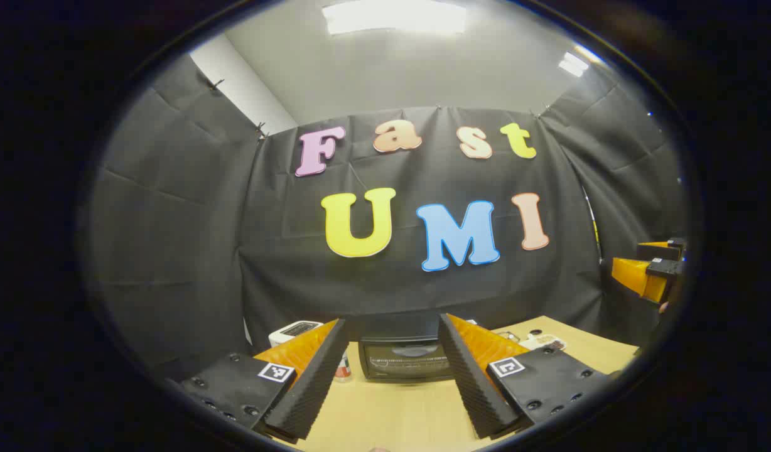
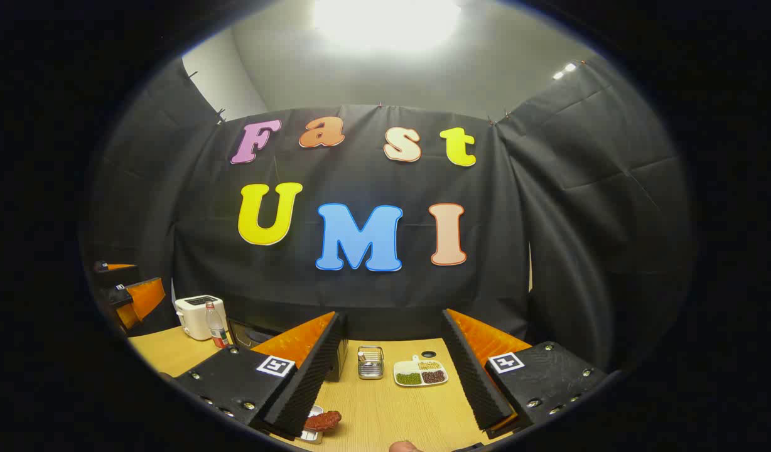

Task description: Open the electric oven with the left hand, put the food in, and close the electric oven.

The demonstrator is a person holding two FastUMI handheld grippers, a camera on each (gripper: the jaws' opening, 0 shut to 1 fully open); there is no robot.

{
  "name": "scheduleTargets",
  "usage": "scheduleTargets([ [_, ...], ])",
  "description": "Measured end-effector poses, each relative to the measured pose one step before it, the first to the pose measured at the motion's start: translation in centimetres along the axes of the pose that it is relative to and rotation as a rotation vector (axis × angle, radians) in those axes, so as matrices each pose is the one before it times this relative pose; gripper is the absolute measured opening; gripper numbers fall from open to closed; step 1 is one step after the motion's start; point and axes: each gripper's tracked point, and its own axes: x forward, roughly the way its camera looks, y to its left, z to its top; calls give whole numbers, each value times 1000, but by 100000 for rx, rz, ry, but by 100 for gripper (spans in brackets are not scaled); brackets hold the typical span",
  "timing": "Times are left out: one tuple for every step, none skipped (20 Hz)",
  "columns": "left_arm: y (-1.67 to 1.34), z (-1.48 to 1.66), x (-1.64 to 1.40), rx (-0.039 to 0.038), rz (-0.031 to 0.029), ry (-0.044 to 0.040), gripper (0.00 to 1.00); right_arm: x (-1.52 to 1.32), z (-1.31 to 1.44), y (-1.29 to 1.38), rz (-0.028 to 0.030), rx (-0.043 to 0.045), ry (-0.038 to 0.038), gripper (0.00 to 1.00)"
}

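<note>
The black electric oven [image 1: 404,359] stands on the wooden table straight ahead in the left gripper view, its glass door closed. My left gripper [image 1: 392,320] is open and held well short of it, nothing between its fingers. In the right gripper view a reddish-brown piece of food [image 2: 323,419] lies on a small tray by the near table edge, just beside the left finger of my right gripper [image 2: 393,314], which is open and empty. The oven [image 2: 244,334] is mostly hidden behind that finger. Each gripper shows at the other view's edge: right gripper [image 1: 657,270], left gripper [image 2: 127,290].
A white toaster [image 2: 196,316] and a small bottle [image 2: 216,326] stand left of the oven. A wire basket [image 2: 371,362] and a divided plate of beans [image 2: 421,372] sit mid-table. Black cloth walls close the booth behind and at both sides.
</note>
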Motion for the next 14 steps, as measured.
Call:
scheduleTargets([
  [-75,94,-30,-12,-44,-7,90,50,160,-23,-95,41,-242,96],
  [62,58,-52,53,36,-154,90,0,-109,-80,-112,-44,-80,96],
  [-60,149,-69,66,0,-353,90,7,-90,-121,-59,47,351,96],
  [3,-12,-69,43,104,-166,90,-14,-148,-3,253,265,374,96],
  [92,87,-107,-74,285,-261,90,-6,-57,-32,54,253,175,96],
  [55,-9,-99,-209,208,-48,100,45,-14,-153,-144,2,43,96],
  [-22,-2,13,-272,32,147,100,76,34,-53,105,-21,27,96],
  [-9,-151,-62,-133,141,223,100,25,-56,-8,62,-27,27,96],
  [40,-54,-40,137,27,210,100,63,99,33,236,-4,-322,96],
  [59,-53,-6,292,129,-28,100,21,25,39,240,-276,-283,96],
  [-9,12,53,389,76,11,100,19,72,23,344,-209,-381,96],
  [0,-4,12,351,175,228,100,-52,-26,95,425,-271,-323,96],
  [-20,6,-85,150,113,90,100,26,61,-26,216,-168,-246,96],
  [-83,-76,26,77,111,150,100,66,-96,-13,394,-116,-217,96],
])
